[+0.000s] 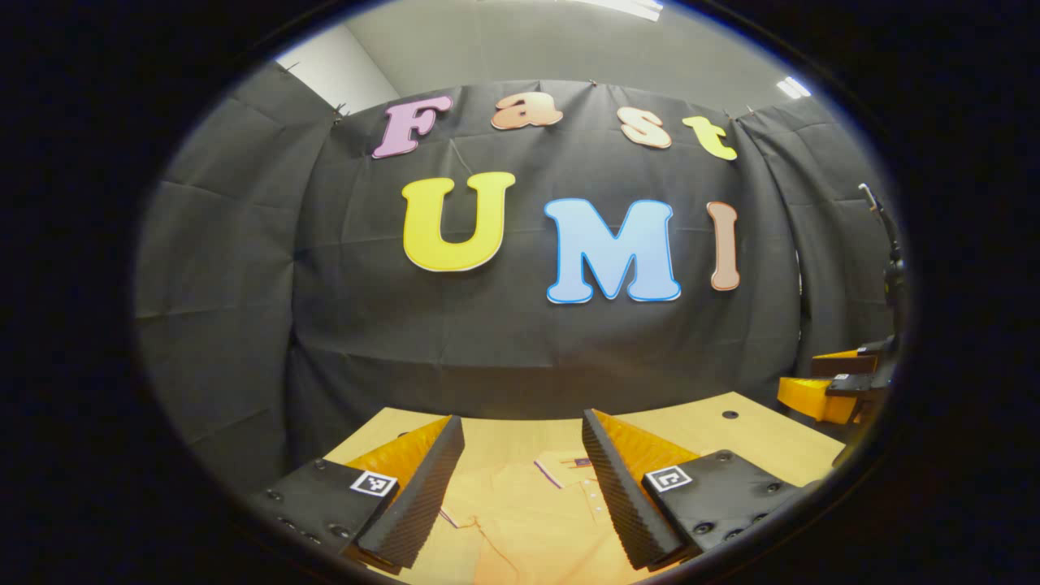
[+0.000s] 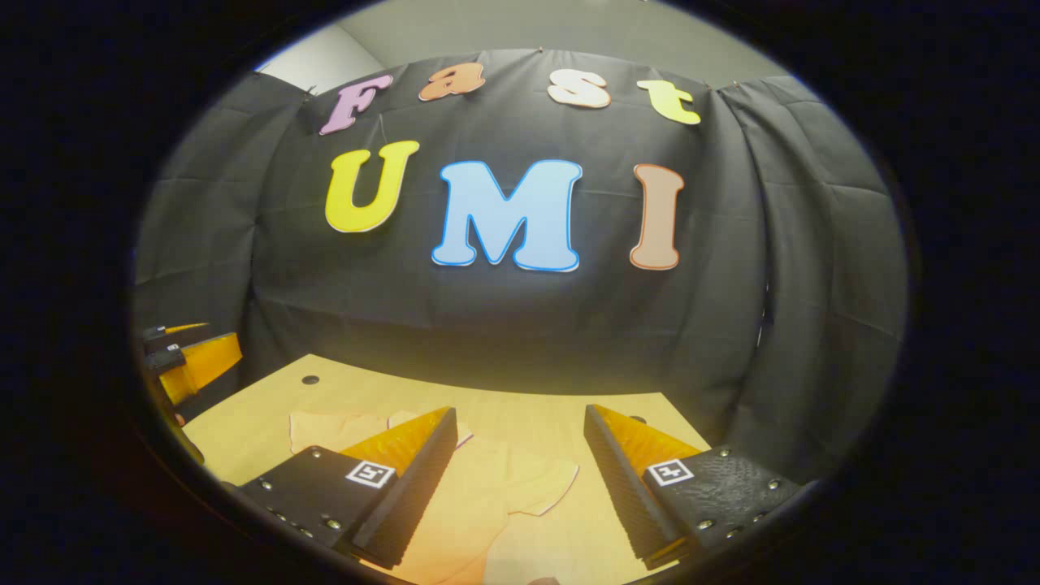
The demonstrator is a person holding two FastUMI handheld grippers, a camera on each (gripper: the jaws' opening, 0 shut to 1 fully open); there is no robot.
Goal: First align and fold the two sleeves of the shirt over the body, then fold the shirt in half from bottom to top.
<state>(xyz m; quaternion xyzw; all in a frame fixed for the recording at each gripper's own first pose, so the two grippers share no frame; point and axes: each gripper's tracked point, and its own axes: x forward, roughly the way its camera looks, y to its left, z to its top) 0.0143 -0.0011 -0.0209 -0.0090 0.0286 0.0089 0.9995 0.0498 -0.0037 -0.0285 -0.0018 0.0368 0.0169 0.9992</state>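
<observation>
A pale orange polo shirt (image 1: 528,512) lies flat on the wooden table (image 1: 731,439), its collar and button placket between my left gripper's fingers. My left gripper (image 1: 520,479) hovers open above the collar area, nothing held. In the right gripper view the shirt (image 2: 479,504) shows a short sleeve spread toward the right, with another part farther left. My right gripper (image 2: 520,479) stands open above that sleeve, nothing between its fingers. The other gripper (image 1: 837,386) shows at the right edge of the left gripper view, and at the left edge (image 2: 191,357) of the right gripper view.
The table (image 2: 260,406) ends at the black cloth wall close behind. A small round hole (image 2: 309,379) sits in the tabletop near the far left corner, seen as a hole (image 1: 730,414) in the left gripper view too. Bare wood lies beyond the shirt.
</observation>
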